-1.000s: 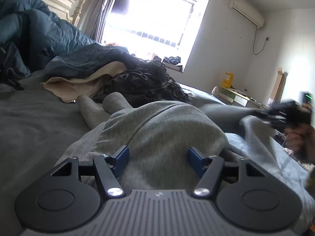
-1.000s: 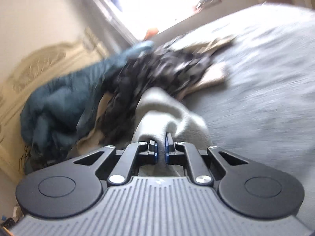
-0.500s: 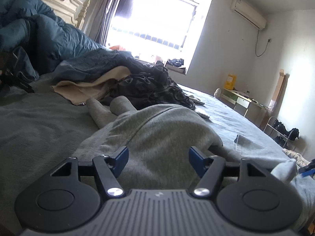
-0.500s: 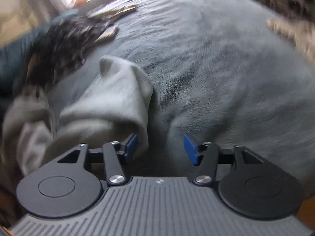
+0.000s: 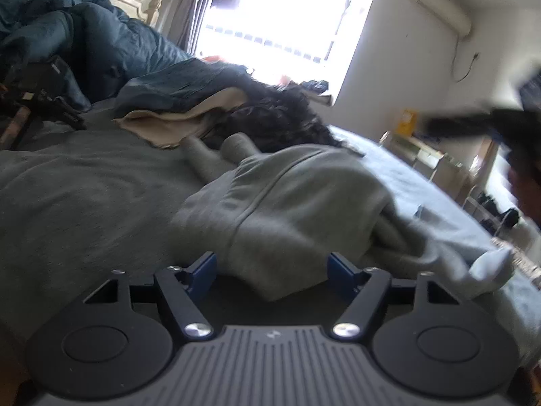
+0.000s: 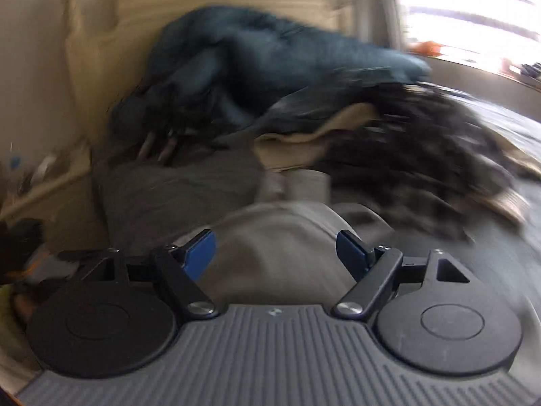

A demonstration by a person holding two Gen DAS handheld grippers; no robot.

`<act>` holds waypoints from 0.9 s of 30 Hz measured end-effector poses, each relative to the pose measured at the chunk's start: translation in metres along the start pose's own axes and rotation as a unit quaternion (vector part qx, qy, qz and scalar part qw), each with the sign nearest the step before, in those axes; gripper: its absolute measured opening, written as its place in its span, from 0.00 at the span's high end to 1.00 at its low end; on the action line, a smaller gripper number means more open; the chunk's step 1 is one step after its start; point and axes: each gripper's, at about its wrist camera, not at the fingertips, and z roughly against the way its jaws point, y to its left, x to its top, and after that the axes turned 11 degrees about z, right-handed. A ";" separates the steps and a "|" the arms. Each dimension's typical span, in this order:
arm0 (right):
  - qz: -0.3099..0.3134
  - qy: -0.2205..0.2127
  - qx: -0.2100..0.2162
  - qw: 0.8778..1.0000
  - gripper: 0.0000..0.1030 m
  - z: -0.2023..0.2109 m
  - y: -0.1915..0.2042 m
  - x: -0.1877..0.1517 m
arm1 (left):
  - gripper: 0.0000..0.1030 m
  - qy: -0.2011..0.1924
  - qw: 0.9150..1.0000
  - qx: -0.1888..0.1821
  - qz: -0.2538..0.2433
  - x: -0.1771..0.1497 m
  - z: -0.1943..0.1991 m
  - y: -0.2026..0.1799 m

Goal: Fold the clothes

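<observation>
A grey sweatshirt (image 5: pixel 297 209) lies bunched on the grey bed (image 5: pixel 84 203), two cuffs pointing to the far pile and one sleeve end (image 5: pixel 490 270) trailing right. My left gripper (image 5: pixel 272 267) is open just in front of its near edge; a fold of cloth reaches between the blue pads (image 5: pixel 203 267) without touching them. The right gripper (image 5: pixel 473 118) shows as a dark blur at the upper right with a hand (image 5: pixel 527 196). In the blurred right wrist view my right gripper (image 6: pixel 275 253) is opening above the grey sweatshirt (image 6: pixel 270 257), gripping nothing.
A pile lies beyond the sweatshirt: blue duvet (image 5: pixel 101 44), beige cloth (image 5: pixel 169 121), black patterned garment (image 5: pixel 277 118). A carved headboard (image 6: pixel 101 50) stands behind it. The bright window (image 5: pixel 287 17) is at the back, with low furniture (image 5: pixel 422 159) past the bed's right edge.
My right gripper went from shut on a grey sleeve to open, dropped it and swung round toward the headboard. My left gripper drew back a little from the sweatshirt.
</observation>
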 end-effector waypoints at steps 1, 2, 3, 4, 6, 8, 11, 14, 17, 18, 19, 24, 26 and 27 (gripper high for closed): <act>0.011 0.014 0.001 1.000 0.23 -0.028 -0.002 0.012 | 0.33 0.005 1.000 0.002 0.002 -0.001 -0.001 0.002; 0.017 0.030 0.003 0.999 0.23 -0.054 -0.005 0.022 | 0.34 0.012 1.000 -0.001 0.007 -0.002 -0.004 0.006; 0.013 0.051 0.005 0.999 0.23 -0.076 -0.011 0.029 | 0.35 0.019 1.000 -0.007 0.015 -0.002 -0.006 0.009; 0.009 0.071 0.008 0.997 0.23 -0.098 -0.016 0.036 | 0.37 0.025 0.999 -0.014 0.023 -0.002 -0.008 0.012; -0.007 0.113 0.027 0.993 0.24 -0.132 -0.020 0.041 | 0.40 0.031 0.999 -0.026 0.036 -0.002 -0.015 0.018; -0.023 0.147 0.047 0.988 0.24 -0.151 -0.023 0.038 | 0.48 0.032 0.998 -0.031 0.041 -0.002 -0.024 0.021; -0.008 0.179 0.065 0.982 0.26 -0.157 -0.009 0.032 | 0.56 0.036 0.998 -0.041 0.041 -0.002 -0.038 0.024; 0.038 0.182 0.084 0.979 0.40 -0.142 0.009 0.027 | 0.62 0.046 0.997 -0.046 0.033 -0.005 -0.050 0.025; 0.042 0.167 0.091 0.981 0.62 -0.121 0.019 0.029 | 0.66 0.045 0.998 -0.041 0.031 -0.007 -0.054 0.024; 0.044 0.155 0.088 0.983 0.67 -0.111 0.022 0.030 | 0.68 0.044 0.998 -0.041 0.030 -0.006 -0.054 0.024; 0.045 0.140 0.087 0.985 0.69 -0.101 0.025 0.030 | 0.70 0.042 0.998 -0.040 0.031 -0.005 -0.054 0.024; 0.051 0.043 0.098 0.993 0.83 -0.032 0.050 0.025 | 0.73 0.021 0.999 -0.031 0.020 0.015 -0.059 0.019; 0.050 0.005 0.108 0.993 0.83 -0.006 0.063 0.019 | 0.75 0.009 1.000 -0.030 0.006 0.026 -0.067 0.013; 0.045 -0.011 0.115 0.992 0.83 0.003 0.070 0.014 | 0.75 0.006 1.000 -0.029 -0.001 0.030 -0.074 0.009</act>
